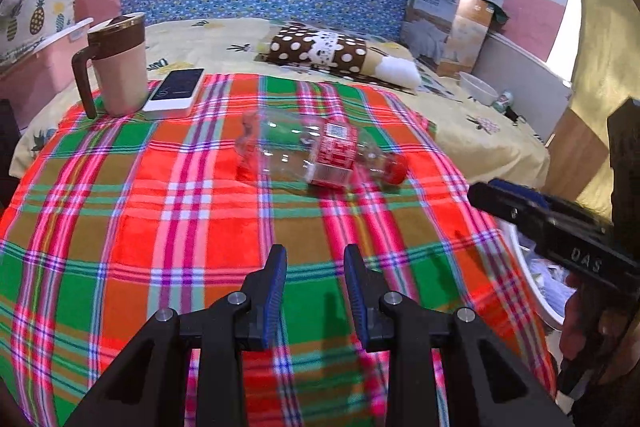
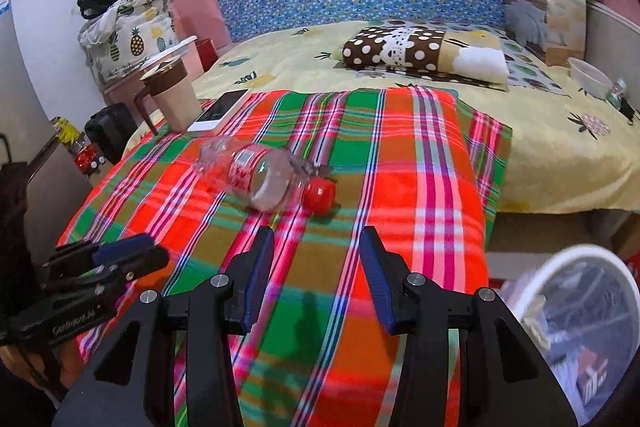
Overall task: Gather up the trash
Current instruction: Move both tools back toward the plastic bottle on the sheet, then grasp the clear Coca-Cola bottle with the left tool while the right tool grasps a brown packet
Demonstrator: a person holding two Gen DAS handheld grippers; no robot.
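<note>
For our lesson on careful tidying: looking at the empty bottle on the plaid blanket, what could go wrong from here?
1. The bottle lies on its side and might roll when nudged.
2. The mug and phone sit nearby; a wide sweep could knock them.
3. The bin sits beside the bed, so a drop might miss.

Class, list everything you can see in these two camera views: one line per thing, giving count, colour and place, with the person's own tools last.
plastic bottle: one, clear, red label and cap, lying on its side on the blanket
plaid blanket: one, red, green and pink, over the near bed
mug: one, beige with brown lid and handle, blanket's far left corner
phone: one, white with dark screen, beside the mug
pillow: one, brown with white dots, on the yellow sheet
bowl: one, white, far right of bed
trash bin: one, white rim, lined, right of bed
left gripper: black, blue pads, open, empty
right gripper: black, blue pads, open, empty
</note>
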